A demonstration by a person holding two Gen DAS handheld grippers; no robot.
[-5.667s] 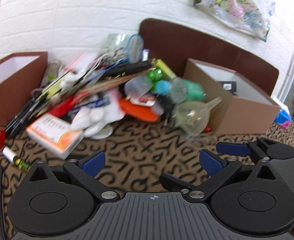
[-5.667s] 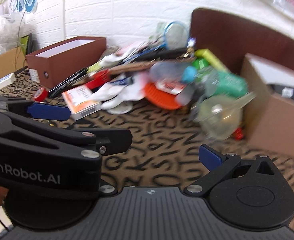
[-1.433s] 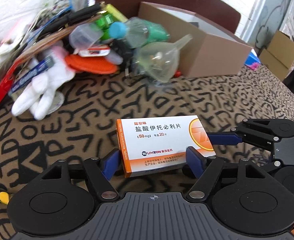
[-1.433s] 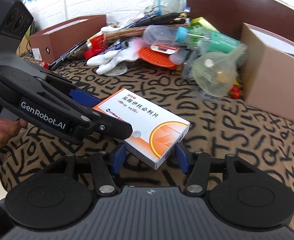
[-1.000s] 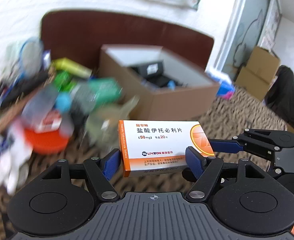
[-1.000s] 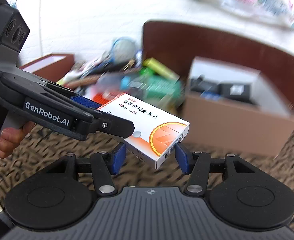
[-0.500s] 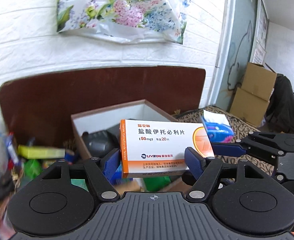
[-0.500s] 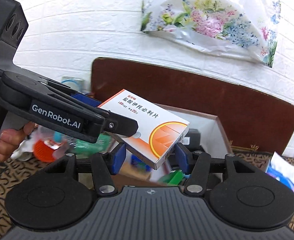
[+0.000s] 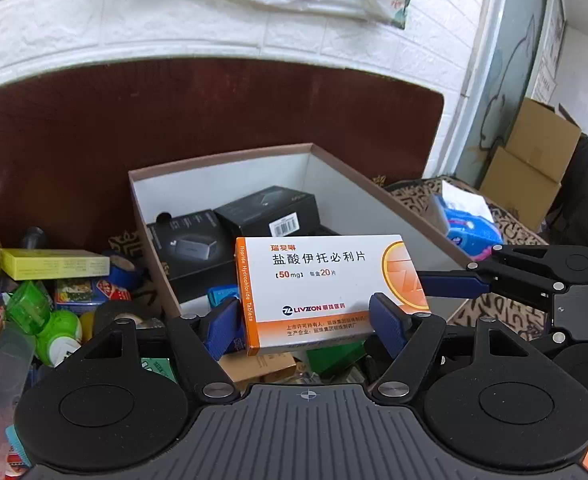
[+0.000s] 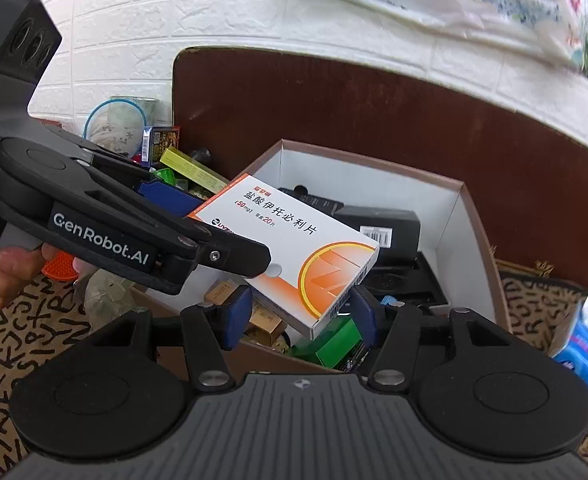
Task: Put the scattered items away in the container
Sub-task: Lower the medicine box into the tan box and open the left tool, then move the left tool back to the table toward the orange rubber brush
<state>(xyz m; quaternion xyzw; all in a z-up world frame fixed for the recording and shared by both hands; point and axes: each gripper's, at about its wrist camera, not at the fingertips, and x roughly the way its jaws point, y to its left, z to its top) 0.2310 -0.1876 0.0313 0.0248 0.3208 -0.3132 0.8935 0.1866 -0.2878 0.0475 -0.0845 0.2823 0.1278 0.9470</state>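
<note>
A white and orange medicine box hangs in the air over the open brown container, held from two sides. My left gripper has its blue pads at the box's long ends, and its jaws are opening slightly with the box still between them. My right gripper is shut on the box's orange corner. In the right wrist view the left gripper comes in from the left. The white-lined container holds black boxes and a green box.
A clutter pile lies left of the container: a yellow box, green bottles. A brown headboard stands behind. A blue tissue pack lies to the right, cardboard boxes beyond. A person's hand grips the left handle.
Both grippers lifted the medicine box off the patterned cloth and carried it right, over the container. The container now lies closer and directly below the box.
</note>
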